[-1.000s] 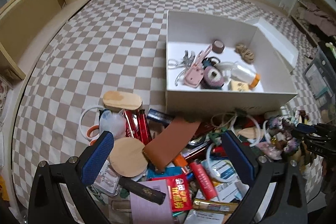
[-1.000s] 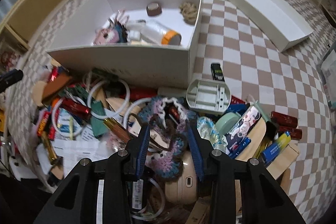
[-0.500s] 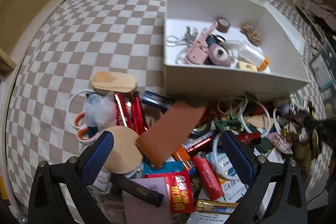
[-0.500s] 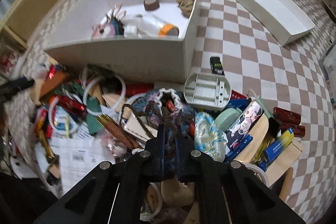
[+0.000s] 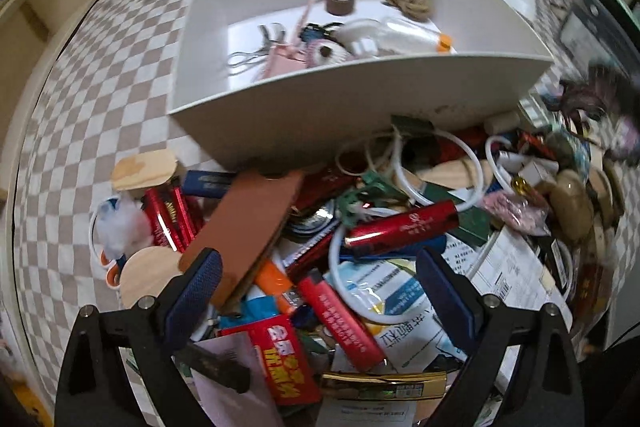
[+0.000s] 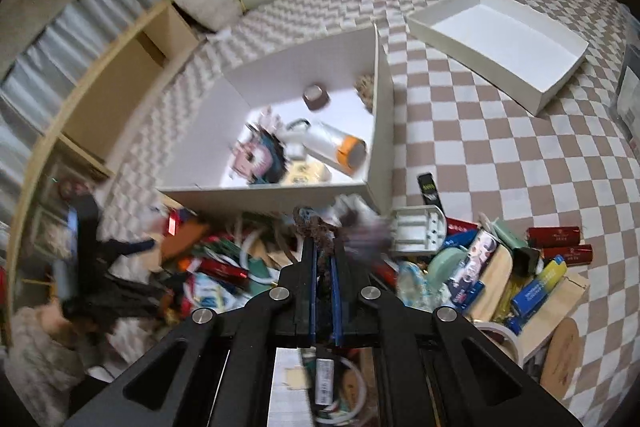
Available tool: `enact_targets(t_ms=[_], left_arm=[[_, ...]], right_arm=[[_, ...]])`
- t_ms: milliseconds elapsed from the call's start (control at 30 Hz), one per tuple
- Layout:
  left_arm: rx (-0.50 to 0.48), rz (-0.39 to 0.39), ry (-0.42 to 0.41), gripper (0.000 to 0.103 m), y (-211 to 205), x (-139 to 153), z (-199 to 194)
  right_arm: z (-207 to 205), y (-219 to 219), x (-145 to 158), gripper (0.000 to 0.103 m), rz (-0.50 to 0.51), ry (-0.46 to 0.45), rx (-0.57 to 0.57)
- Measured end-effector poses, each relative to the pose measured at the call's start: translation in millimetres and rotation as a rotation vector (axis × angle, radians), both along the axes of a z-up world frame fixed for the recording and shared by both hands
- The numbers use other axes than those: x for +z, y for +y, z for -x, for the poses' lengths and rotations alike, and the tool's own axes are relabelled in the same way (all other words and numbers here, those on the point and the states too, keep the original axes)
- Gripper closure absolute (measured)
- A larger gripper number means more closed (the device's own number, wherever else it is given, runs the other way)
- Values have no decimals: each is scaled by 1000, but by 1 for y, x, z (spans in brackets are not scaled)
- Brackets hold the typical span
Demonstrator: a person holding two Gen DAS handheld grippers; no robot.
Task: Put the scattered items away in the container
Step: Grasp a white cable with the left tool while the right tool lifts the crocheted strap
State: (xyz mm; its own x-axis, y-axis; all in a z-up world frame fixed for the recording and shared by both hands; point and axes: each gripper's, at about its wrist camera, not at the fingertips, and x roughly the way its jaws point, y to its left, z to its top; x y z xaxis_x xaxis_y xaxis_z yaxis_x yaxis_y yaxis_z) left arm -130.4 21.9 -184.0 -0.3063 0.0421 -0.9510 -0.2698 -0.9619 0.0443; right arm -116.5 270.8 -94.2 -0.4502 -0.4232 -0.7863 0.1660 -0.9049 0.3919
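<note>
A white box (image 5: pixel 360 107) holds tape, a bottle, scissors and other small items; it also shows in the right wrist view (image 6: pixel 378 99). A heap of scattered items (image 5: pixel 360 247) lies in front of it. My left gripper (image 5: pixel 316 267) hangs over the heap, pointing steeply down. Its jaws stand wide and are closing, with a red lighter (image 5: pixel 340 315) and papers below the gap, and nothing pressed. My right gripper (image 6: pixel 323 255) is shut on a purple-brown crochet piece (image 6: pixel 316 227), held above the heap. That piece shows blurred at the right edge (image 5: pixel 592 95).
A shallow white lid (image 6: pixel 500 39) lies on the checkered cover beyond the box. A wooden shelf (image 6: pixel 120 75) runs along the left. A red tube (image 5: pixel 400 227), a brown case (image 5: pixel 248 223) and a wooden disc (image 5: pixel 144 275) lie in the heap.
The right gripper's jaws shut on the crochet piece and lifted it off the heap. The left gripper sank lower over the heap, nearer the box, and rolled.
</note>
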Motion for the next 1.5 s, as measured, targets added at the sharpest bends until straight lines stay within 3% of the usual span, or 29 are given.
enact_targets(t_ms=[233, 267, 300, 367, 433, 500, 667, 833, 1067, 1500], left_arm=[[-39, 57, -31, 6, 17, -13, -1], [-36, 59, -35, 10, 17, -14, 0], [-36, 55, -44, 24, 16, -15, 1], [-26, 37, -73, 40, 14, -19, 2], [-10, 16, -103, 44, 10, -22, 3], [-5, 6, -118, 63, 7, -24, 3], [13, -55, -165, 90, -2, -28, 5], [17, -95, -157, 91, -5, -21, 3], [30, -152, -74, 97, -11, 8, 0], [57, -218, 55, 97, -29, 57, -18]], right_arm=[[-7, -3, 25, 96, 100, 63, 14], [-8, -4, 28, 96, 111, 70, 16], [-9, -5, 32, 96, 122, 79, 19], [-11, -7, 38, 96, 139, 96, 25], [-12, -8, 42, 96, 153, 107, 29], [-14, -9, 45, 96, 164, 115, 31], [-14, -11, 45, 96, 163, 119, 33], [-16, -13, 44, 96, 156, 125, 36], [-21, -13, 48, 96, 155, 141, 35], [-28, -17, 58, 96, 154, 171, 33]])
